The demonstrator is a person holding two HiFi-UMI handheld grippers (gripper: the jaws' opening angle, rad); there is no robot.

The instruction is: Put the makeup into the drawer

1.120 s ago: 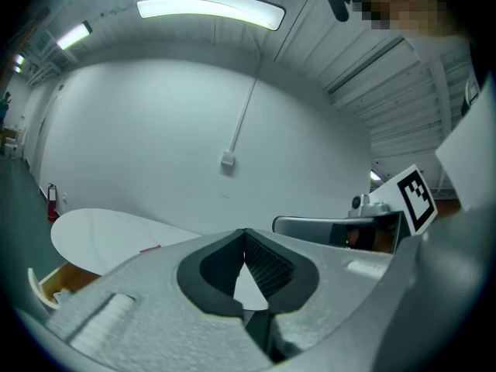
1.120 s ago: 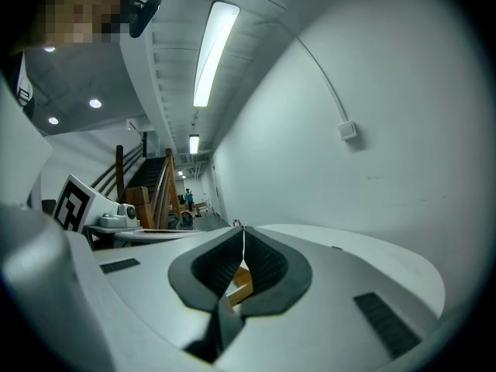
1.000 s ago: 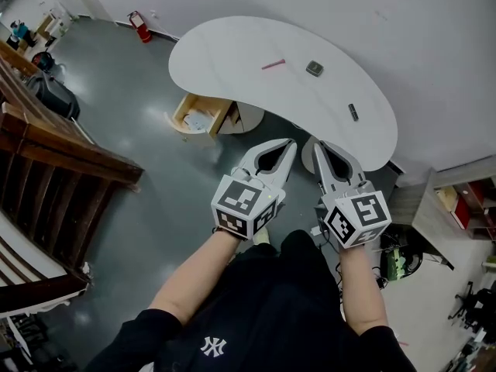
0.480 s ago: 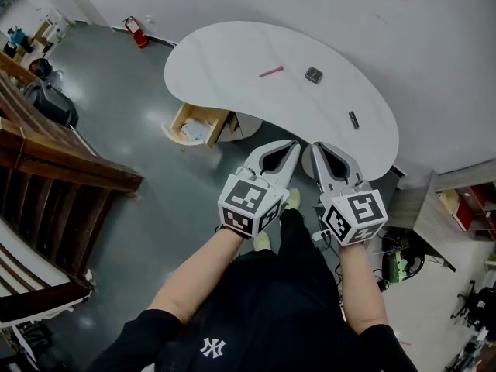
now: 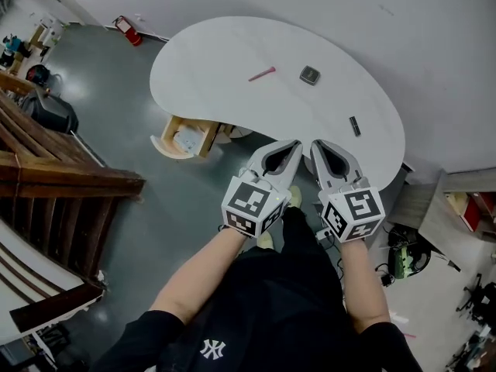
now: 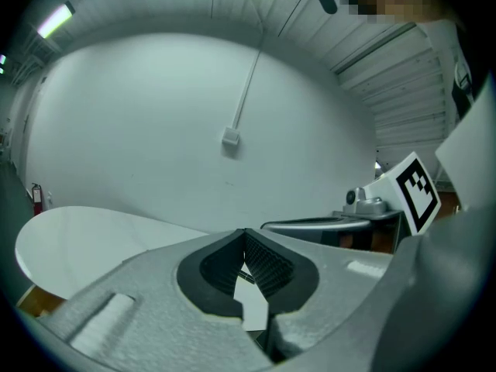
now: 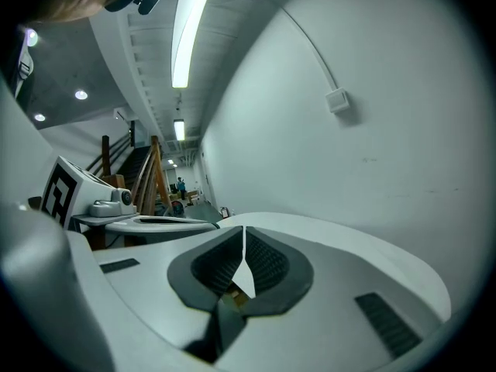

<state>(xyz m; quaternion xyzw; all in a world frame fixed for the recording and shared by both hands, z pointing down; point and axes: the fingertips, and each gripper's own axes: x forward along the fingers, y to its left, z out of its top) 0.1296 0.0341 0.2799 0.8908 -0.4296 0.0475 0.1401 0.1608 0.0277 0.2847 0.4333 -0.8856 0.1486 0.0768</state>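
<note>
While the left gripper [image 5: 293,144] and right gripper [image 5: 317,146] jaws are pressed together, empty, the pink stick [image 5: 262,74] at eleven o'clock looks light; pinch its middle

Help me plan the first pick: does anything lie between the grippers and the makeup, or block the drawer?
Nothing visible does. The pink stick, compact and dark tube lie apart on the table, beyond the shut, empty left gripper and right gripper. The drawer stands open under the table's edge.
</note>
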